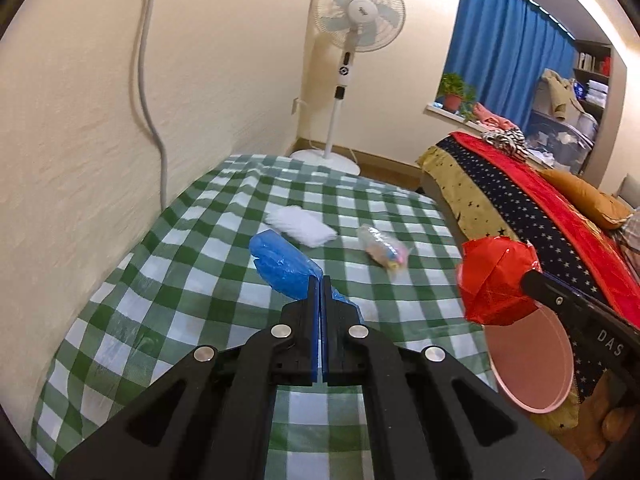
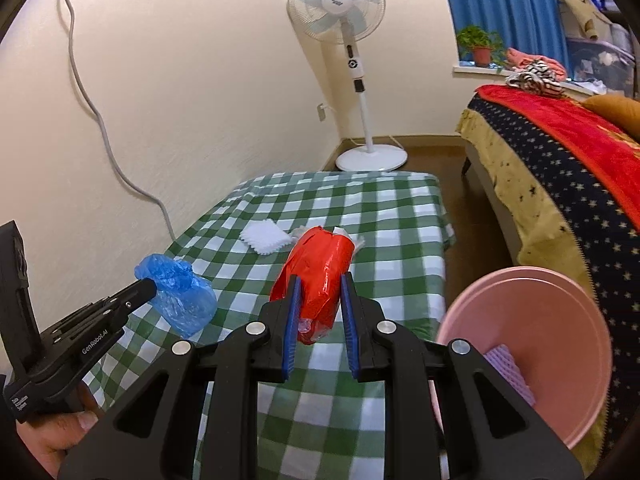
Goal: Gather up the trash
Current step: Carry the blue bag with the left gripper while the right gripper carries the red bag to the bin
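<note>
Blue bag (image 1: 280,266) hangs pinched in my left gripper (image 1: 320,280) above the checked table (image 1: 180,280), red wrapper (image 2: 318,276) sits clamped in my right gripper (image 2: 320,280), pink bin (image 2: 532,292) beside the table's right.

White fan (image 1: 359,10) beside blue curtain (image 1: 508,40), bed (image 1: 520,184).

Not much lettering reaches me from here. On the side of the left gripper (image 2: 150,286), seen from my right wrist camera, I read "GenRobot.AI" in small white print along its black body. From the left wrist camera, the right gripper (image 1: 524,284) shows white capitals "DAS" on its black body — the word runs out of sight past that. The standing fan (image 2: 336,0) carries a small badge on its hub (too blurred to read).
</note>
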Demonstrator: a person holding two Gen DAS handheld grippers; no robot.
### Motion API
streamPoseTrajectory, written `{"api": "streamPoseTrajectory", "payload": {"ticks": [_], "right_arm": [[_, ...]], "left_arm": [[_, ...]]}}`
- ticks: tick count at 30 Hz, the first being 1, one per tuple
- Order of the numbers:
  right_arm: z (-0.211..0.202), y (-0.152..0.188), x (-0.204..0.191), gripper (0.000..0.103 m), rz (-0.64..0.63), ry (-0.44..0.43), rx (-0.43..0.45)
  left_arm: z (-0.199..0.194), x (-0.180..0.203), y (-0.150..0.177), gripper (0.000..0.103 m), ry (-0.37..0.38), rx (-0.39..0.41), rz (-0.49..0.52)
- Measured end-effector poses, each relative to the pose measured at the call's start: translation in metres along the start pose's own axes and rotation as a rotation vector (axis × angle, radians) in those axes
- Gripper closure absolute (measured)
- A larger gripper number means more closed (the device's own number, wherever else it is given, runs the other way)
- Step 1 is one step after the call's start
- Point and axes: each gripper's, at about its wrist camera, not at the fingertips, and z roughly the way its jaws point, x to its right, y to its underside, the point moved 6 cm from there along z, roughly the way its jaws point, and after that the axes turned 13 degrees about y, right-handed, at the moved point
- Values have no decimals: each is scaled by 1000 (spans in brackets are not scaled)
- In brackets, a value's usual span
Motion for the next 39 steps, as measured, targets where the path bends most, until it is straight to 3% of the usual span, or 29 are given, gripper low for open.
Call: {"api": "streamPoseTrajectory", "payload": {"ticks": [17, 25, 39], "right_arm": [[-58, -13, 60, 83, 39, 85, 47], [-80, -28, 107, 83, 38, 149, 79], [-71, -19, 160, 83, 82, 254, 80]], "left_arm": [[-19, 51, 6, 103, 94, 32, 89], [-22, 70, 9, 103, 127, 40, 125], [-19, 108, 18, 103, 193, 34, 208]]}}
